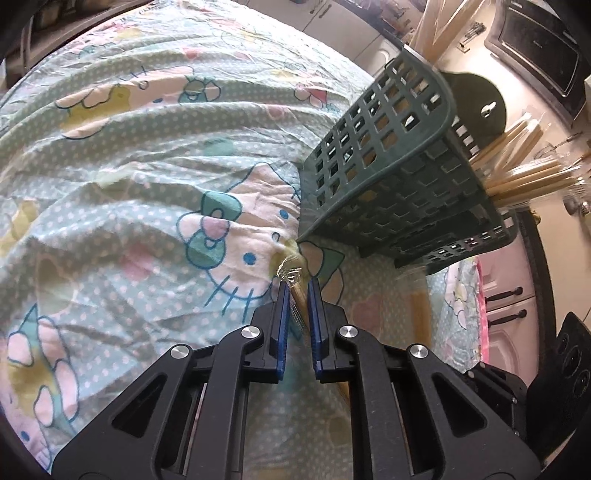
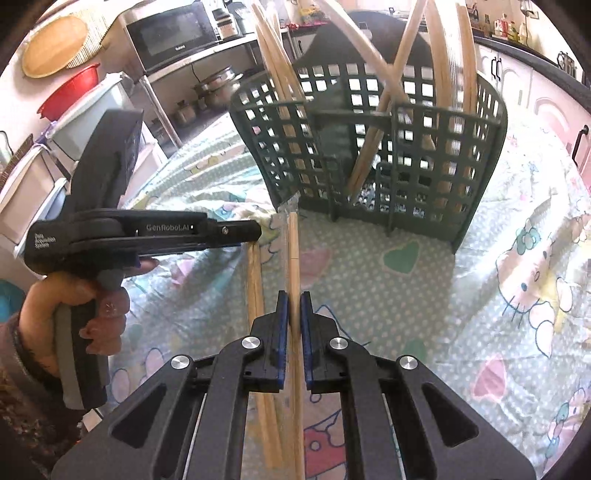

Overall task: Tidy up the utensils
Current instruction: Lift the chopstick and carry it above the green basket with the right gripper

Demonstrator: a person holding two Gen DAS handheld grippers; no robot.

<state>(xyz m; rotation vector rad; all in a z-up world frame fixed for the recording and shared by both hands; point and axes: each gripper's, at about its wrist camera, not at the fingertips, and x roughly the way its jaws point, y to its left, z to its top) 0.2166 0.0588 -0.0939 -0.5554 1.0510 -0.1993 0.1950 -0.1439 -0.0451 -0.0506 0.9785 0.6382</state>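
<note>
My left gripper is shut on a wooden chopstick pair in clear wrap, just in front of the dark green lattice basket. From the right wrist view that left gripper shows side-on in a person's hand, with its wrapped pair hanging down from it. My right gripper is shut on another wrapped wooden chopstick pair, whose tip reaches the foot of the basket. Several wooden utensils stand in the basket's compartments.
A cartoon-cat printed cloth covers the table. Its edge runs at the right, with pink cabinets beyond. A shelf with a microwave, metal pots and a red bowl stands behind at the left.
</note>
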